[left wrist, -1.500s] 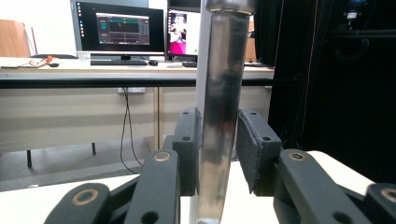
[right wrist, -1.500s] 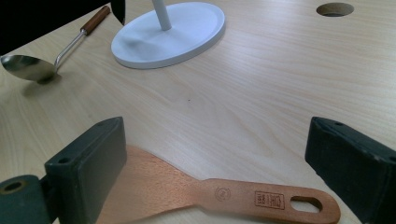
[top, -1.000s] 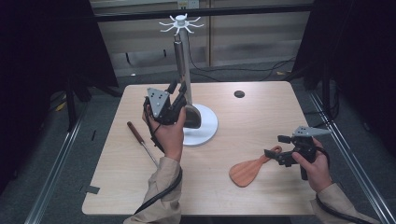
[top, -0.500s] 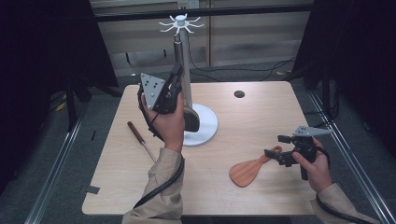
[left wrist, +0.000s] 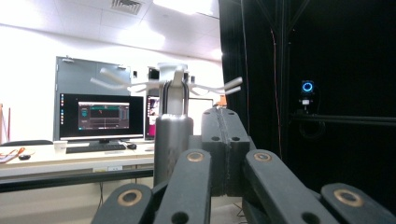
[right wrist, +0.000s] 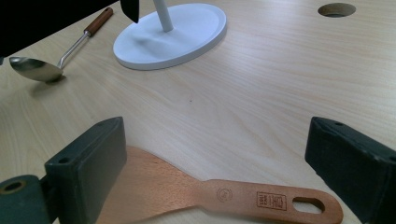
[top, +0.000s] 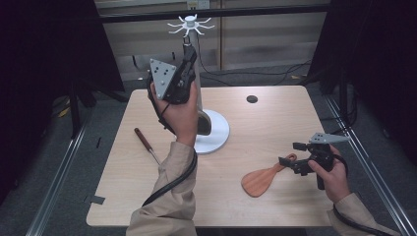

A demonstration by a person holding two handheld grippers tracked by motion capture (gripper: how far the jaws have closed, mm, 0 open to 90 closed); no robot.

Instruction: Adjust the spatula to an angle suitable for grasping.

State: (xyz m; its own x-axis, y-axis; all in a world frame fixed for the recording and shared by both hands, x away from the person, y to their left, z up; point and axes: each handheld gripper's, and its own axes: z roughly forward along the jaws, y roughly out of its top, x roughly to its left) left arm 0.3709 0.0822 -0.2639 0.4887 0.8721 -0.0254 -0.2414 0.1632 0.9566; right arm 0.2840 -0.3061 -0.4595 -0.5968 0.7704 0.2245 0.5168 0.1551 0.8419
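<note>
Figure: high view. The left gripper [top: 186, 49], raised at upper centre-left of the frame beside the post of the white hook stand [top: 212, 132], has its jaws pressed together; the left gripper view shows a dark metal handle [left wrist: 173, 140] with a wire loop just beside the closed jaws, and whether they pinch it cannot be told. The stand's round base sits at the table's [top: 275, 118] centre, its crown of hooks at top centre. At lower right, the right gripper [top: 290, 161] has its jaws spread wide, one on each side of the wooden spatula [top: 263, 179], which lies flat on the table; its pads do not press it. A ladle [top: 146, 144] with a wooden grip lies at centre-left. No containers are present.
</note>
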